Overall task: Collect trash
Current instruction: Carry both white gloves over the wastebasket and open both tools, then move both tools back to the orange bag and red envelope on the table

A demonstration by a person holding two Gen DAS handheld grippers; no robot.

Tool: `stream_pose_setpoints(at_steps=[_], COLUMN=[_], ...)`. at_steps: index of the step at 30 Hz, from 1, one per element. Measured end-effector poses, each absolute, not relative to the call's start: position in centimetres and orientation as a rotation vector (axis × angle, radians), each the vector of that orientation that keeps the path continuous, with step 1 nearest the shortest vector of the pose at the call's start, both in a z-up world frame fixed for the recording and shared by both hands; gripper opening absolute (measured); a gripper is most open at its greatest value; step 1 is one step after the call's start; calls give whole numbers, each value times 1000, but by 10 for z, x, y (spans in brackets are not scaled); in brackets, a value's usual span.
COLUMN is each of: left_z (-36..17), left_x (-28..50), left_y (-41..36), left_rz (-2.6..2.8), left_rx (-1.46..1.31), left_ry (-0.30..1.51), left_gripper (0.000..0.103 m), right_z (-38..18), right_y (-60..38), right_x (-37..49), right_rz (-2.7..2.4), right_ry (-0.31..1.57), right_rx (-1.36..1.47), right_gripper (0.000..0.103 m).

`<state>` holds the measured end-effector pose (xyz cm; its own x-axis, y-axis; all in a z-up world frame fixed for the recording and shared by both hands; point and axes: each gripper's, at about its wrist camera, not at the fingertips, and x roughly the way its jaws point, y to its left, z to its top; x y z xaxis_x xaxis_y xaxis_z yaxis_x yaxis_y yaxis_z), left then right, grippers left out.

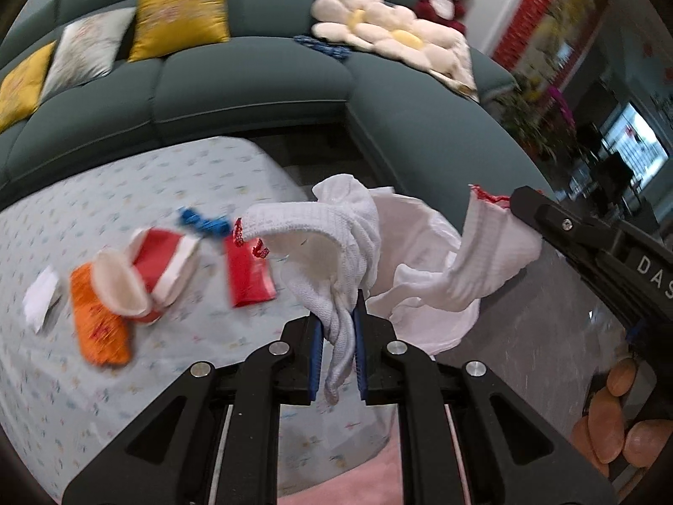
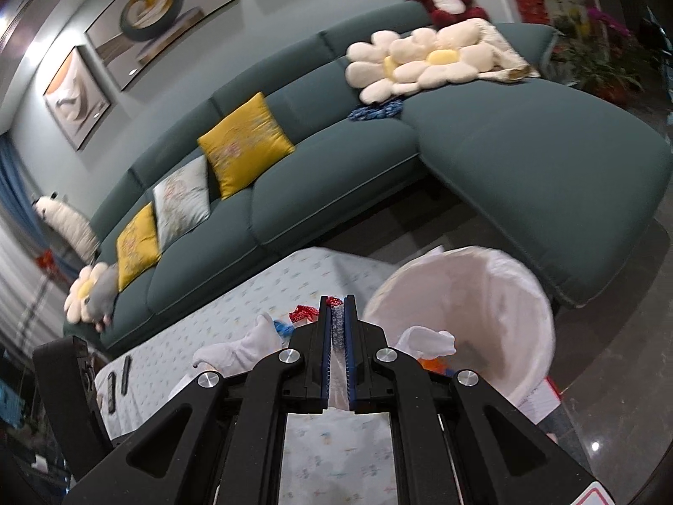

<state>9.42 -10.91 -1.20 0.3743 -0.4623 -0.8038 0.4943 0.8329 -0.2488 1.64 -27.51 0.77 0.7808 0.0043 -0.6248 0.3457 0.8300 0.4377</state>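
Both grippers hold one white knitted glove with red cuff trim. In the left wrist view my left gripper (image 1: 340, 328) is shut on the glove (image 1: 328, 231), and my right gripper (image 1: 521, 210) pinches its other end at the red trim. In the right wrist view my right gripper (image 2: 336, 328) is shut on that glove (image 2: 239, 347), and the left gripper's body shows at the lower left. A white-lined trash bin (image 2: 462, 290) stands just right of the fingers. On the table lie an orange wrapper (image 1: 99, 315), a red-and-white cup (image 1: 164, 269), a red packet (image 1: 248, 273), a blue scrap (image 1: 202, 221) and white paper (image 1: 42, 299).
The table has a light patterned cloth (image 1: 126, 193). A dark green corner sofa (image 2: 525, 160) with yellow cushions (image 2: 246, 143) and flower cushions (image 2: 404, 63) stands behind. Two remotes (image 2: 117, 383) lie at the table's left. Brown oval objects (image 1: 610, 421) sit on the grey floor.
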Motion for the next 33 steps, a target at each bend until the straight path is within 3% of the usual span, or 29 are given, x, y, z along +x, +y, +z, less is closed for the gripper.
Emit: stream_pose_setpoints(at_steps=[5, 9, 13, 14, 17, 18, 27, 33], left_z=[-15, -16, -11, -11, -8, -8, -6, -10], left_x=[104, 109, 113, 112, 113, 113, 110, 106], left_y=[-152, -163, -161, -160, -152, -149, -111, -77], left_rz=[-664, -651, -625, -619, -590, -583, -521, -468], left_rx=[56, 34, 1, -4, -11, -14, -69, -95], left_ry=[1033, 1021, 1007, 1004, 986, 984, 972, 974], left_gripper=[21, 50, 60, 61, 61, 61, 63, 63], right_z=[3, 0, -1, 0, 2, 3, 8, 5], right_y=[-308, -327, -339, -340, -338, -337, -304, -276], right_x=[15, 18, 25, 25, 25, 25, 24, 22], right_rz=[-253, -285, -297, -307, -310, -315, -289, -251], right_ry=[653, 656, 657, 650, 632, 626, 640, 670], right_rx=[583, 586, 598, 597, 598, 596, 545, 527], right_gripper=[6, 6, 14, 16, 40, 43, 54, 56])
